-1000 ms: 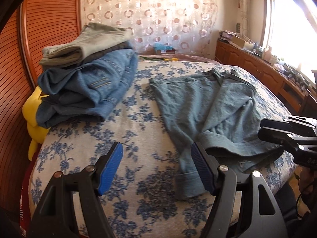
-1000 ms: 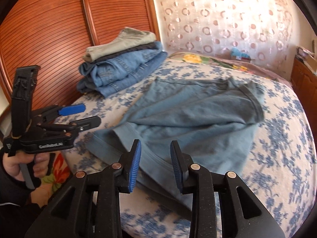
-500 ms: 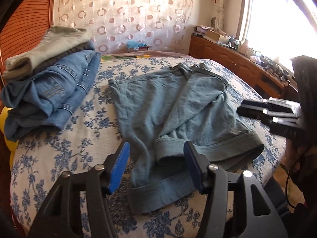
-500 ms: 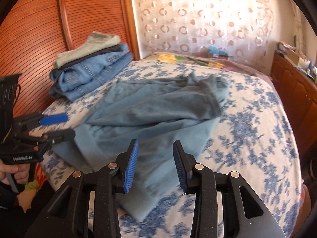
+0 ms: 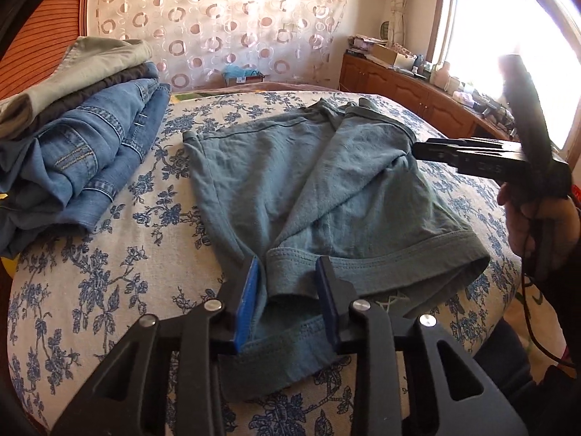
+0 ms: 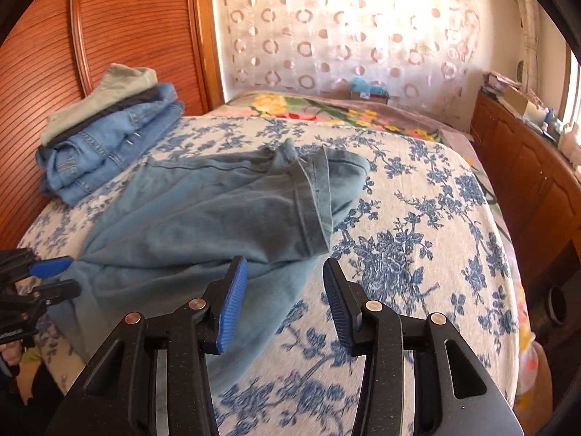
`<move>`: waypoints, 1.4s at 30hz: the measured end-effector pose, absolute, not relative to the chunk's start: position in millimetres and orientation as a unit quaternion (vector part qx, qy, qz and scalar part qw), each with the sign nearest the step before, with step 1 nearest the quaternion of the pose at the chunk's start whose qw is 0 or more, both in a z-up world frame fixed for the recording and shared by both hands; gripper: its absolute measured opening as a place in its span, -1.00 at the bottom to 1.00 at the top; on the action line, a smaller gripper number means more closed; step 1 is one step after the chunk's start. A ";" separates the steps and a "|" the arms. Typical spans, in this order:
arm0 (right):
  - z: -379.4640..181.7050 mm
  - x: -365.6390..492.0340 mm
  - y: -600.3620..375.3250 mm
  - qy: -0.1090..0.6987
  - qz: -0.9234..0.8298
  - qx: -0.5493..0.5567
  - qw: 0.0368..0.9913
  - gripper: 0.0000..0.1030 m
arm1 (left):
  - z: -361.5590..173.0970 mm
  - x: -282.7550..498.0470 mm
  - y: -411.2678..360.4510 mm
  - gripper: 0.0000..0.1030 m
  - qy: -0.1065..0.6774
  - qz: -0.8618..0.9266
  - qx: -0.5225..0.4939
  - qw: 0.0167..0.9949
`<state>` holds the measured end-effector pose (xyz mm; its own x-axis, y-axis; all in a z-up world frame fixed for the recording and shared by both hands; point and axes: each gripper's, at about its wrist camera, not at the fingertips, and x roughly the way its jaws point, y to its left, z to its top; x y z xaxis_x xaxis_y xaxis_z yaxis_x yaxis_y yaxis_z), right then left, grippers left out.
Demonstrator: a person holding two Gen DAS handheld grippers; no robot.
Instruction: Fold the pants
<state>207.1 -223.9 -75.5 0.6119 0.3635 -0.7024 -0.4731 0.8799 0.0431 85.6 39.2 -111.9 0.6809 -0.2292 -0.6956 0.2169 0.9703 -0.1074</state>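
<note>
On the bed: grey-blue cotton pants [image 5: 308,189] lie spread on the white bedspread with blue flower print [image 5: 109,272], legs partly doubled over.
Near edge: the hemmed cuffs [image 5: 363,269] reach toward the bedspread's front edge.
Left gripper [image 5: 288,305]: jaws closing, a cuff fold between the blue pads; whether they press it yet I cannot tell.
Right gripper [image 6: 285,301]: jaws opening, half wide, nothing between them; it hangs over the pants' right edge.
Left side: stack of folded blue jeans and pale green trousers [image 6: 109,134] by the ribbed wooden wardrobe door [image 6: 138,25].
Open room: bare bedspread to the right of the pants, up to the wooden cabinet [image 6: 526,167].
</note>
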 end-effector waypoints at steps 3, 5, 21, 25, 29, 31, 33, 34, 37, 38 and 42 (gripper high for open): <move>-77.8 219.8 -225.0 0.384 0.237 -0.059 0.891 -0.15 | -110.7 83.9 40.4 -0.48 0.379 -0.123 -0.008 0.917; -78.0 226.3 -225.4 0.388 0.238 -0.051 0.889 -0.15 | -109.8 83.1 40.6 -0.50 0.377 -0.125 -0.008 0.918; -68.2 234.1 -220.7 0.383 0.255 -0.067 0.885 -0.97 | -94.2 76.2 44.0 -0.75 0.358 -0.138 -0.017 0.923; -49.3 234.9 -223.7 0.363 0.251 -0.067 0.895 -0.97 | -88.6 71.9 41.9 -0.75 0.350 -0.141 -0.014 0.926; -38.9 235.7 -223.9 0.353 0.253 -0.071 0.898 -0.99 | -92.8 73.9 42.0 -0.74 0.361 -0.133 -0.011 0.923; -39.3 236.1 -222.7 0.353 0.254 -0.075 0.898 -1.00 | -94.8 75.0 43.5 -0.69 0.366 -0.131 -0.015 0.921; -43.8 238.2 -221.0 0.361 0.247 -0.081 0.896 -0.99 | -94.8 73.9 44.3 -0.68 0.365 -0.128 -0.016 0.922; -46.6 239.2 -220.9 0.364 0.245 -0.082 0.895 -0.99 | -93.9 72.3 43.9 -0.68 0.362 -0.128 -0.014 0.923; -54.2 240.9 -222.5 0.372 0.243 -0.073 0.893 -0.64 | -91.1 68.0 38.0 -0.69 0.357 -0.141 -0.003 0.923; -56.8 241.4 -222.8 0.374 0.242 -0.071 0.892 -0.38 | -90.4 68.0 36.4 -0.69 0.358 -0.145 -0.002 0.922; -66.1 244.9 -221.7 0.383 0.243 -0.070 0.889 -0.30 | -89.9 70.1 33.4 -0.69 0.361 -0.153 -0.006 0.920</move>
